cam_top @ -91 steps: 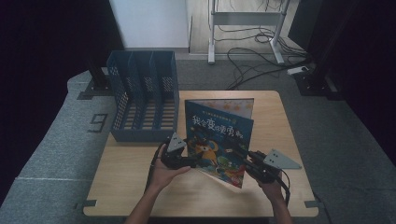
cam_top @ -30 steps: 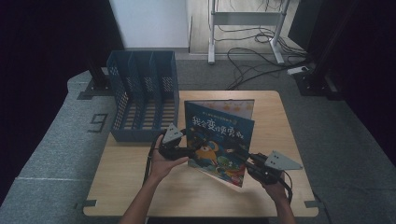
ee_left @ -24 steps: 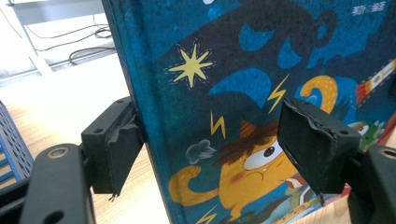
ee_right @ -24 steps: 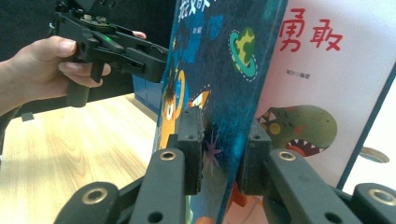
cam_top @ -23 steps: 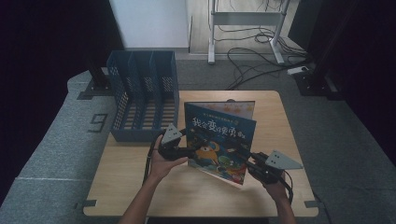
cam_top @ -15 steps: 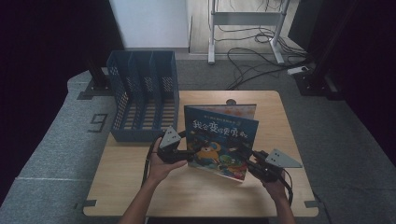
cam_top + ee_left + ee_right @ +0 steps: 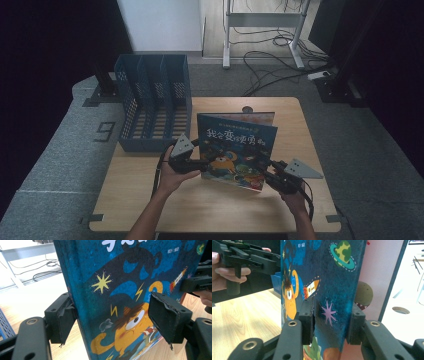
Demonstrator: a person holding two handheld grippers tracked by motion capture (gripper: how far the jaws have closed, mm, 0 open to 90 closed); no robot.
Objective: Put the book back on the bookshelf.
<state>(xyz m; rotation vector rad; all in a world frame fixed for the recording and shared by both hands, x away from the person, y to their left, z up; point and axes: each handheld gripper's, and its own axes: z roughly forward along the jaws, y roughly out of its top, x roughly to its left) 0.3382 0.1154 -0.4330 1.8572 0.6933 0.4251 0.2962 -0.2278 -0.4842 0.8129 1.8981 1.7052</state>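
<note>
The light wooden rectangular table [image 7: 165, 200] stands on grey carpeted floor [image 7: 55, 155] bearing a dark numeral 9 [image 7: 105, 132]; a blue perforated plastic file rack [image 7: 152, 107] with upright compartments occupies the table's far left corner; beyond it lie black cables [image 7: 270, 62], a white metal stand frame [image 7: 262, 20] and a white wall panel [image 7: 160, 22]; the surroundings are dark.

The left gripper [image 7: 192, 163], held in the person's left hand [image 7: 175, 175], grips the left edge of the blue illustrated hardcover picture book [image 7: 235, 150]; in the left gripper view one jaw presses the book's back beside the spine and the other lies against the front cover [image 7: 120, 302]; the jaws stand fairly wide.

The right gripper [image 7: 272, 176] sits at the book's lower right corner; its jaws have just been opening; in the right gripper view the cover [image 7: 329, 277] stands between the two pads, one pad just beside the front face, the other at its back; whether either pad presses cannot be told.

The book stands tilted near the table centre, cover toward the person.
</note>
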